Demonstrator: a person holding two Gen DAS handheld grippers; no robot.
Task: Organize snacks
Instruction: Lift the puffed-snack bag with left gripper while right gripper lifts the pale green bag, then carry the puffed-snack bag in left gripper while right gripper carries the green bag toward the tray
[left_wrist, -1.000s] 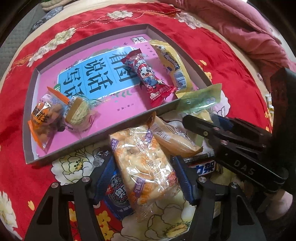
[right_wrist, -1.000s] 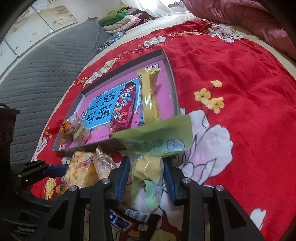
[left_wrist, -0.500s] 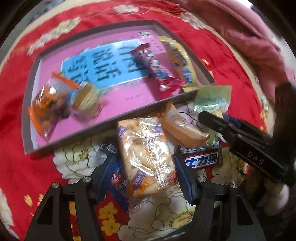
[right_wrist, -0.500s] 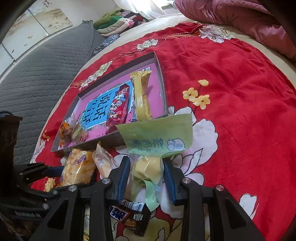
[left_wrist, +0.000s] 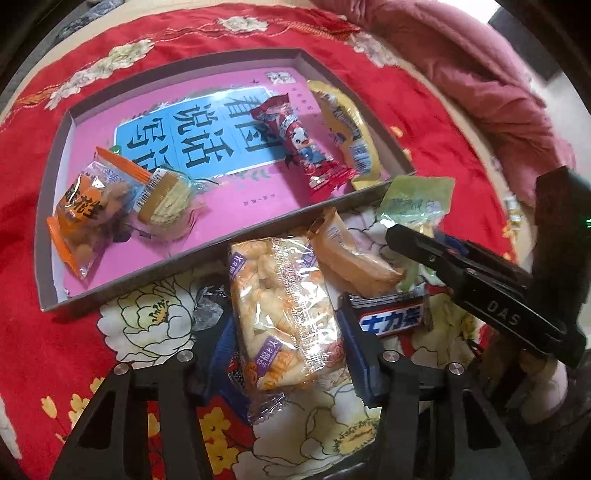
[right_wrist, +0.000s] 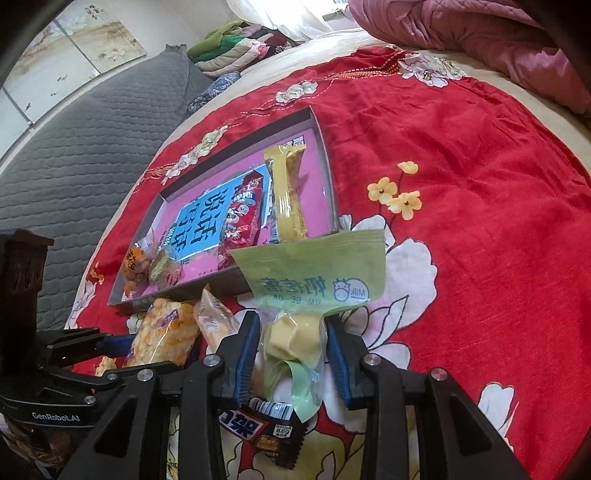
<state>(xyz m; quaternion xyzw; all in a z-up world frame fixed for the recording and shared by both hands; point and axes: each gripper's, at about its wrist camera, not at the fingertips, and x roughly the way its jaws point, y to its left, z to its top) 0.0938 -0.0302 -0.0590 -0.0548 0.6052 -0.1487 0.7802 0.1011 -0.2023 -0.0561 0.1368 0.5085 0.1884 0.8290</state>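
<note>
My left gripper is shut on a clear pack of orange puffed snacks, held above the cloth just in front of the grey tray. My right gripper is shut on a green milk-candy packet, near the tray's near right corner. The tray holds an orange nut pack, a small cracker pack, a red candy pack and a yellow bar. The right gripper also shows in the left wrist view.
A beige pastry pack, a dark chocolate bar and a blue wrapper lie on the red floral cloth under the grippers. A pink quilt lies behind. A grey cushion is at left.
Both grippers lifted slightly and drew back from the tray with their packs still held. The chocolate bar below came into fuller view.
</note>
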